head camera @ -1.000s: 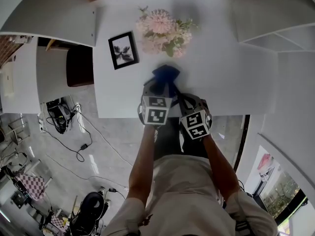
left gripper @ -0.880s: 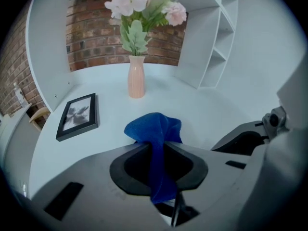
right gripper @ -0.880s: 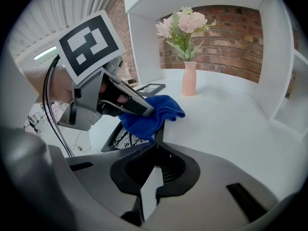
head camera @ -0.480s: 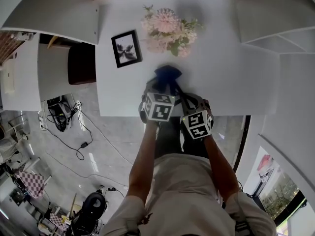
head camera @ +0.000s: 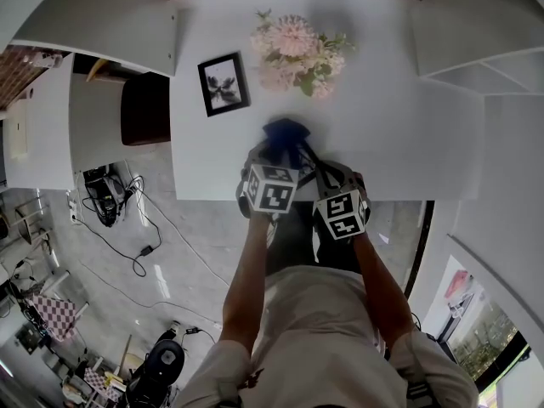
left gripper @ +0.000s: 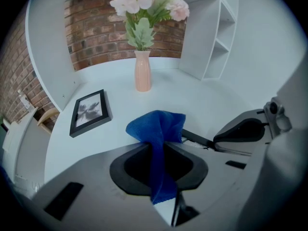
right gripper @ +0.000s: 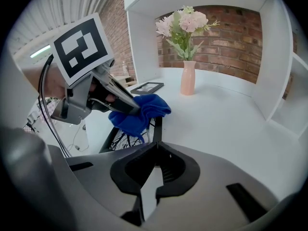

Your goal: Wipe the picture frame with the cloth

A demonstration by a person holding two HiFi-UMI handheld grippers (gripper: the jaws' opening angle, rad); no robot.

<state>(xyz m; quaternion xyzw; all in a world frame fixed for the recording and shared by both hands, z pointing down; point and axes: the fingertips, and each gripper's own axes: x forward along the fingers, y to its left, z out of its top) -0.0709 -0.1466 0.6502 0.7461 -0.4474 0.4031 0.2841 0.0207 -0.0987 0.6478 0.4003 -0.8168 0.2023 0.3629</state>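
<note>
White bench (head camera: 399,134) all round, with a red brick wall (left gripper: 96,32) behind it and white shelving (left gripper: 216,37) off to the right. Grey floor (head camera: 110,262) with a tangle of cables (head camera: 106,195) shows past the bench's left edge. On the bench, furthest left is the black picture frame (head camera: 224,83), well apart from the cloth and both tools. Next comes a pink vase (left gripper: 142,71) of pale pink flowers (head camera: 297,49) near the back. Left tool (left gripper: 160,148) is clamped on the blue cloth (left gripper: 156,124), which bunches up ahead of the jaws and hangs down behind them. Right tool (right gripper: 157,129) is closed tight with nothing in it. Its tips are just beside the cloth, can't tell if they actually touch.
</note>
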